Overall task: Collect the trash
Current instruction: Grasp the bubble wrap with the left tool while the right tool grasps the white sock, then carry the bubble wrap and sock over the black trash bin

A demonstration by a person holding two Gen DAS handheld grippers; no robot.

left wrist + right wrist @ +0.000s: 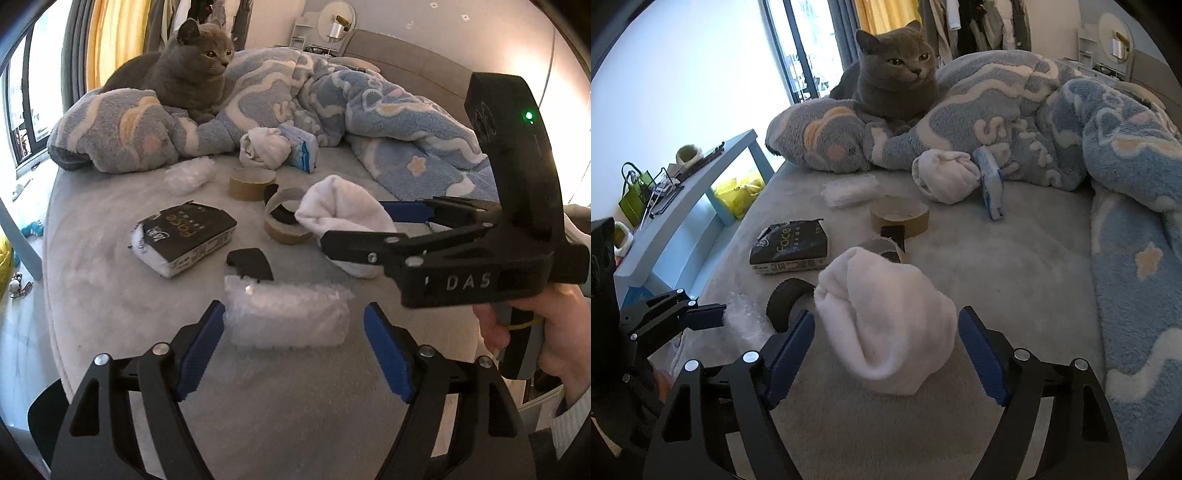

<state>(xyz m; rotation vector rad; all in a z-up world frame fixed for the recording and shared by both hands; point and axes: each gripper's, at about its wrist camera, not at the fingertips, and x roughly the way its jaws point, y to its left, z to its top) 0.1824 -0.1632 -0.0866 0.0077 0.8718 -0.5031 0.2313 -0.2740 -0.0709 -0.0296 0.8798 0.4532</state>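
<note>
1. Where the grey bed [110,332] carries everything, a blue-and-white fleece blanket [388,110] is heaped across its far side.
2. On that blanket a grey cat [184,70] lies facing the litter.
3. The right claw [886,343] is spread wide around a rolled white sock [886,325], its blue pads [792,349] just beside the sock; whether they touch it I cannot tell.
4. The left claw [293,347] is also spread wide, a folded piece of bubble wrap [288,317] lying between its blue pads [201,347], the left one at the wrap's edge.
5. A torn black face-tissue pack [184,236] lies beyond the wrap, to the left.
6. Two brown empty tape rolls [252,183] sit mid-bed, one behind the other.
7. A second white sock bundle [264,147] rests against the blanket, touching a small blue-and-white packet [301,149].
8. Another crumpled clear wrap [190,175] lies near the blanket's edge.
9. A small black scrap [251,263] lies just behind the nearer wrap.
</note>
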